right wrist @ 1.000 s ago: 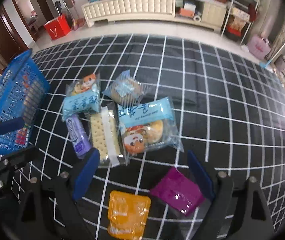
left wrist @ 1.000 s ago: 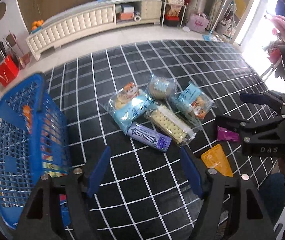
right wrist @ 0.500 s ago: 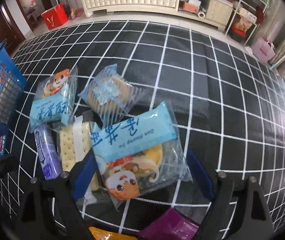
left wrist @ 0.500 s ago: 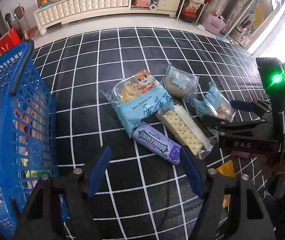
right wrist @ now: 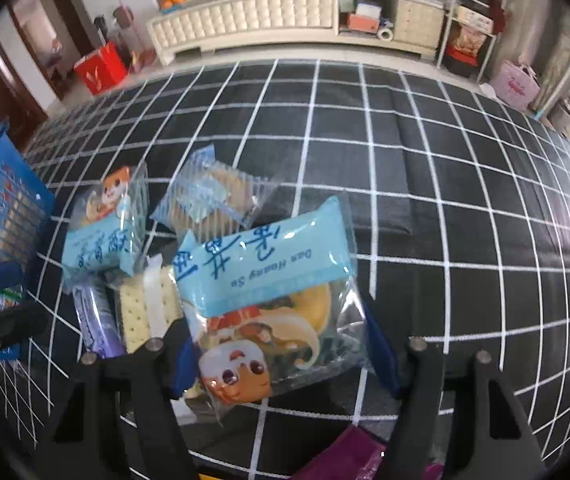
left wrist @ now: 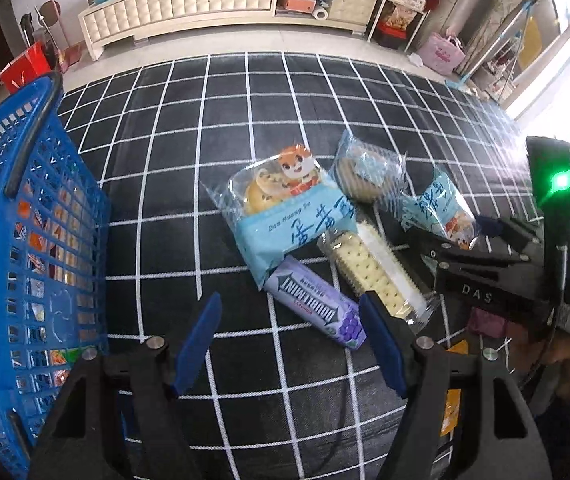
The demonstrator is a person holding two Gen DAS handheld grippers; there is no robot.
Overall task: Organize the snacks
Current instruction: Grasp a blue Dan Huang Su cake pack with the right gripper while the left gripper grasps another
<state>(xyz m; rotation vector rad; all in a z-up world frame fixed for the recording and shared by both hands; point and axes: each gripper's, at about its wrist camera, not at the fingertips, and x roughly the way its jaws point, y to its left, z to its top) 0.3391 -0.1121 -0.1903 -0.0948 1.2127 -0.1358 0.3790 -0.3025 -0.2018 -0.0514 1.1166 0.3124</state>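
Tools over the snacks

Our right tool (right wrist: 281,356) was closing around a blue pastry pack (right wrist: 269,276); our left tool (left wrist: 289,340) hung open, gum (left wrist: 317,308) at 1 o'clock, basket (left wrist: 17,240) at 9.

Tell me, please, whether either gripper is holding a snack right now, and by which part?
Neither holds one yet. The right gripper is closing around the cartoon end of the blue pastry packet, its grip not yet firm. The left gripper hovers open over the mat.
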